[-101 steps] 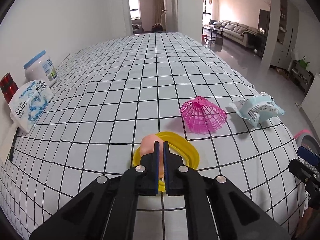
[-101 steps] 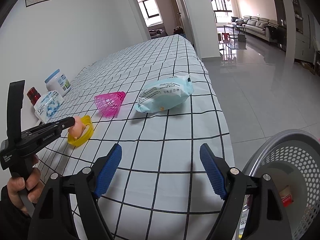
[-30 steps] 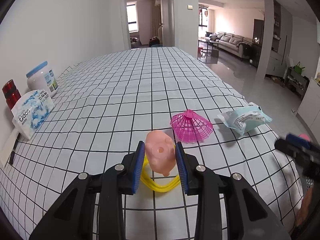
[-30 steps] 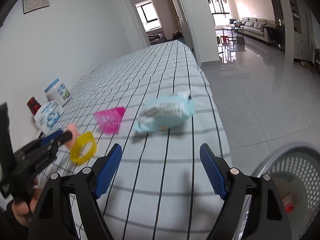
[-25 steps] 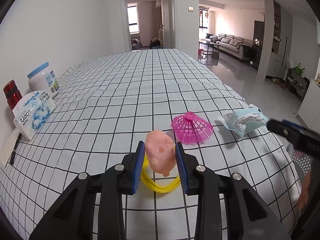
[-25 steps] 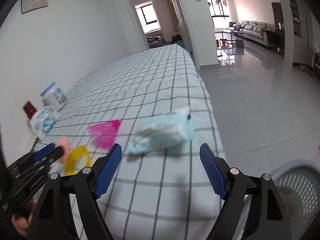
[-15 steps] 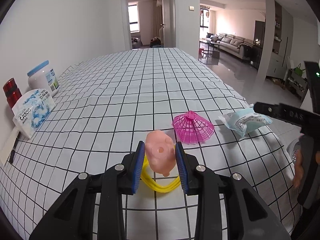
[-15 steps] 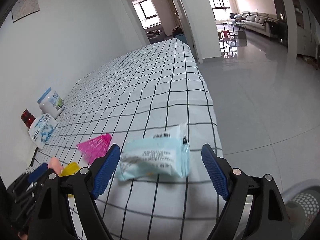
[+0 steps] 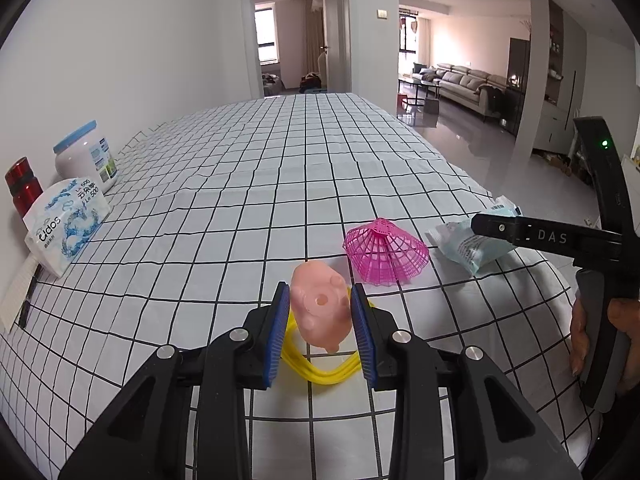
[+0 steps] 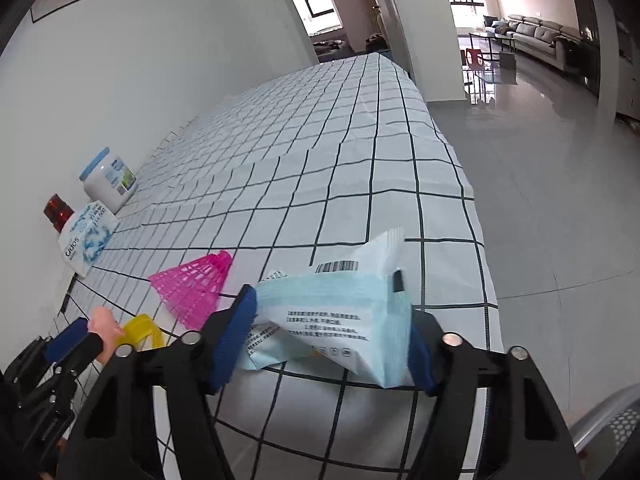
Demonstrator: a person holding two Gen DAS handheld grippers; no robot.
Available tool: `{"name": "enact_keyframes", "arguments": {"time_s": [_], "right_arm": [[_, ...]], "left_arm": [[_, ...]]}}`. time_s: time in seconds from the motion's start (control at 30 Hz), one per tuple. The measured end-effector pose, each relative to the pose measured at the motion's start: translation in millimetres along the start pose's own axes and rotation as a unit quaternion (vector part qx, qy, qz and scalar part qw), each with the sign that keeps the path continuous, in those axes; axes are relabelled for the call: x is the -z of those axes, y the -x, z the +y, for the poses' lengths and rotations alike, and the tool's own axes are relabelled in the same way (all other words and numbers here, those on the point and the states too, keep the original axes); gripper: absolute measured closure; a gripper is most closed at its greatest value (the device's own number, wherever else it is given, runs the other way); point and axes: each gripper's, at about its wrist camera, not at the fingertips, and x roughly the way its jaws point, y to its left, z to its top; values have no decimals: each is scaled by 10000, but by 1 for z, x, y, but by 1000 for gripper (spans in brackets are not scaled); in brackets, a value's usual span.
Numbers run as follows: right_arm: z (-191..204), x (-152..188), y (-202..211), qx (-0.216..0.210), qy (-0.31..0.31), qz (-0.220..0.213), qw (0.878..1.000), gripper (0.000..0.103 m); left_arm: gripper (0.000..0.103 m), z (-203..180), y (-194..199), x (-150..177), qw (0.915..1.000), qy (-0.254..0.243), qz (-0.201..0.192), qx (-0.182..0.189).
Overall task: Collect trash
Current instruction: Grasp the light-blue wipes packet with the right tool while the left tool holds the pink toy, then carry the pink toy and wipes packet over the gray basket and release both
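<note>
Checked tablecloth [image 10: 360, 184], near right edge: right gripper [image 10: 328, 340] closing around pale blue packet [image 10: 332, 320], so squeeze mid-body before lifting; left gripper [image 9: 322, 332] clamps pink toy [image 9: 320, 312] above yellow ring [image 9: 320, 372].

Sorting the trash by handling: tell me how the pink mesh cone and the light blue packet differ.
The pink mesh cone is rigid open lattice you can see through; the light blue packet is soft, opaque printed film. The cone lies free on its side; the packet sits between the closing jaws of the right gripper. Both rest on the checked cloth, near its edge.
</note>
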Motion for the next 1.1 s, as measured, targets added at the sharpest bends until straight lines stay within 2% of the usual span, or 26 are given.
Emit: {"name": "enact_keyframes", "arguments": {"time_s": [0.07,0.27,0.33,0.37,0.6,0.77,0.97,1.1], "right_arm": [[2,1,3,-11,32,-40,10000,51],[17,9,12,88,264,-153,9995,57],[21,12,16,77,301,-206,9993,60],[23,13,19,57,307,-244,9992,66],[25,23,33,50,325,-339,9989,75],[31,33,46,44,420,-427,9982,78],[20,51,74,139,243,-571,9980,78],[5,65,97,348,78,-699,9969,78]], "left_arm": [[72,-1,0,0,10000,-1,1,2],[72,-2,1,0,10000,-27,-1,6],[72,-2,1,0,10000,-36,-15,10],[72,-2,2,0,10000,-46,-30,13],[72,-8,4,1,9999,-120,-37,89],[72,-13,12,1,9998,-122,-111,150],[72,-23,25,0,9993,-174,-141,299],[72,-44,38,3,9980,-250,-159,554]]}}
